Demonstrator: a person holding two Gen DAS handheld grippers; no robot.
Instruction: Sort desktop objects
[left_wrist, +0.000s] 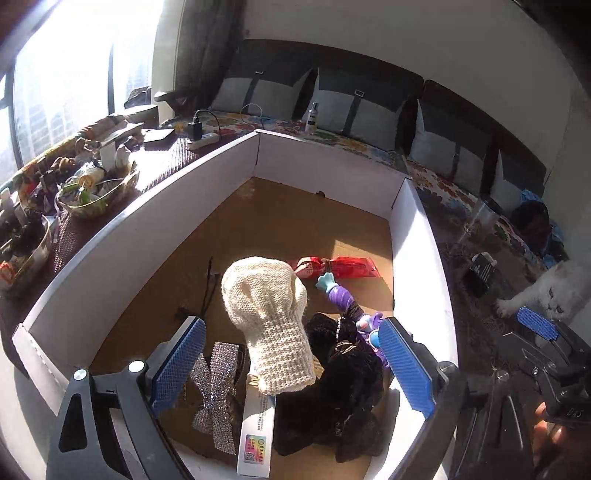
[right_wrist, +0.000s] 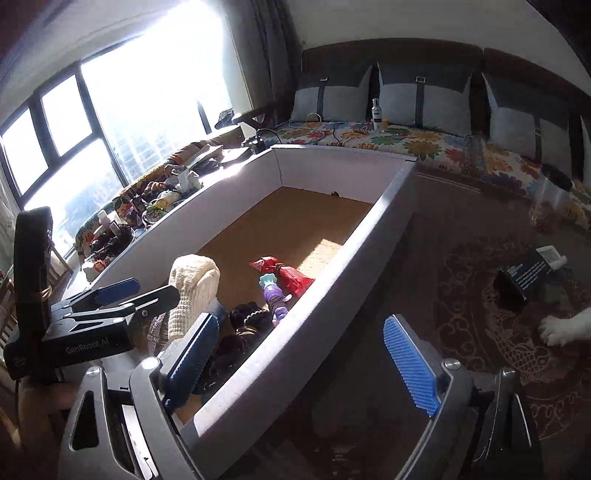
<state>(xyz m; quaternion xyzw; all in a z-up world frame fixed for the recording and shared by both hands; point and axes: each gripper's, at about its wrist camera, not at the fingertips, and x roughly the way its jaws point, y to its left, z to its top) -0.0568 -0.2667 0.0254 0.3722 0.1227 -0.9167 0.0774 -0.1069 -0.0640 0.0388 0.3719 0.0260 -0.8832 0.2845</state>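
Note:
A white-walled box with a brown floor holds a cream knitted glove, a dark lacy cloth, a silver rhinestone bow, a white carton, a purple toy and a red wrapper. My left gripper is open above the glove and cloth, holding nothing. My right gripper is open and empty, straddling the box's right wall. The glove, toy and wrapper also show in the right wrist view.
A white cat stands on the patterned carpet right of the box, near a black carton. A cluttered side table runs along the window. A sofa with a floral cover lies behind.

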